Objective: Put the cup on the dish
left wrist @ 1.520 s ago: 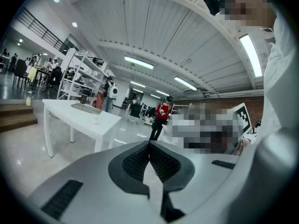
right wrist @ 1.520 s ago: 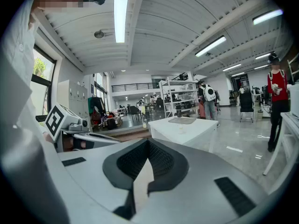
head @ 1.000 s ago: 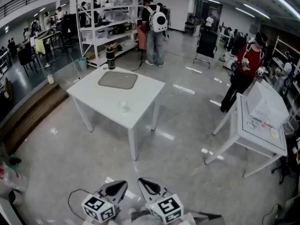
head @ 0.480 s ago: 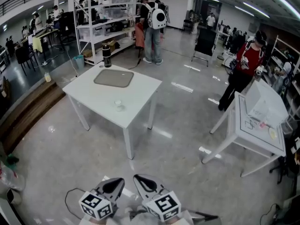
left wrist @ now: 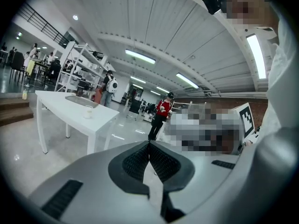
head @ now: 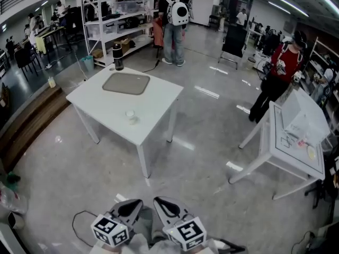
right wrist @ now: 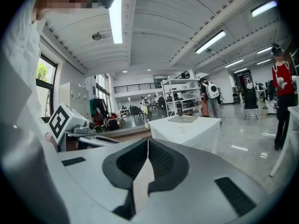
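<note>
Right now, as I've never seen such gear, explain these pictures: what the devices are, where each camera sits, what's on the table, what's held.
No robot here: a person carries two hand-held grippers. The head view looks down from the person's head; the left gripper and right gripper show at its bottom. The other two views ride on the grippers, looking along their jaws: both pairs are shut, holding nothing. Some way off, a white table bears a small cup, a flat grey dish and a dark bottle.
</note>
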Demonstrator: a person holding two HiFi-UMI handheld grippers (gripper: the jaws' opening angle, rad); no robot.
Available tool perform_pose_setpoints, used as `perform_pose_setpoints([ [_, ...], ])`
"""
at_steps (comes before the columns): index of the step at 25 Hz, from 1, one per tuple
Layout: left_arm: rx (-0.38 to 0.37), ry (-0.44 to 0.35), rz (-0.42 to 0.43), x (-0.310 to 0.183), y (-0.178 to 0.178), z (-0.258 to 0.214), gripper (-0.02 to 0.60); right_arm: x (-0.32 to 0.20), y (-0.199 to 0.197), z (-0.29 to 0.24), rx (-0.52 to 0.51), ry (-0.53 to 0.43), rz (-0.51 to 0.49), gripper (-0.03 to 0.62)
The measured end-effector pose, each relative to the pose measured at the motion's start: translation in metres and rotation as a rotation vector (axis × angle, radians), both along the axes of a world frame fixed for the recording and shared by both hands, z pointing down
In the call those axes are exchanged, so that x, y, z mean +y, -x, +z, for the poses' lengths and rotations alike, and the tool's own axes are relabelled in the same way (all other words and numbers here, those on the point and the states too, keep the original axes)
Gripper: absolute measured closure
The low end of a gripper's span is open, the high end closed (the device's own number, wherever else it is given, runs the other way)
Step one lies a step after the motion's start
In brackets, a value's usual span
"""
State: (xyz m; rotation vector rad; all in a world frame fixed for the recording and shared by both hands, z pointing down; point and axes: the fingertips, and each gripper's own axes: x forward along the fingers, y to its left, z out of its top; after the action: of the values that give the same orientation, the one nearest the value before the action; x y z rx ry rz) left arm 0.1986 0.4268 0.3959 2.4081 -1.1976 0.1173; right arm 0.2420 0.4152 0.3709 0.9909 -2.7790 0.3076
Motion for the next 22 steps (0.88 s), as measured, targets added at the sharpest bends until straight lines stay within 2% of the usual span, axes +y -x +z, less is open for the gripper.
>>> perform_pose_setpoints([
  [5,0.003,0.000,-0.007,-0.046,0.026,0.008,0.574,-0.048,0.023,0.008,0.010,0.018,0.011,0.579],
  [10,0.019,-0.005,-0.010,-0.107,0.069,0.003,0.574,-0.109,0.067,0.011,0.015,0.025,-0.002,0.579],
  [17,-0.004,-0.007,0.056,-0.183,0.113,-0.006,0.574,-0.185,0.124,0.001,0.011,0.026,0.019,0.579],
  [22,-0.031,-0.014,0.142,-0.229,0.131,-0.002,0.574,-0.231,0.153,-0.004,0.029,0.006,0.031,0.579],
])
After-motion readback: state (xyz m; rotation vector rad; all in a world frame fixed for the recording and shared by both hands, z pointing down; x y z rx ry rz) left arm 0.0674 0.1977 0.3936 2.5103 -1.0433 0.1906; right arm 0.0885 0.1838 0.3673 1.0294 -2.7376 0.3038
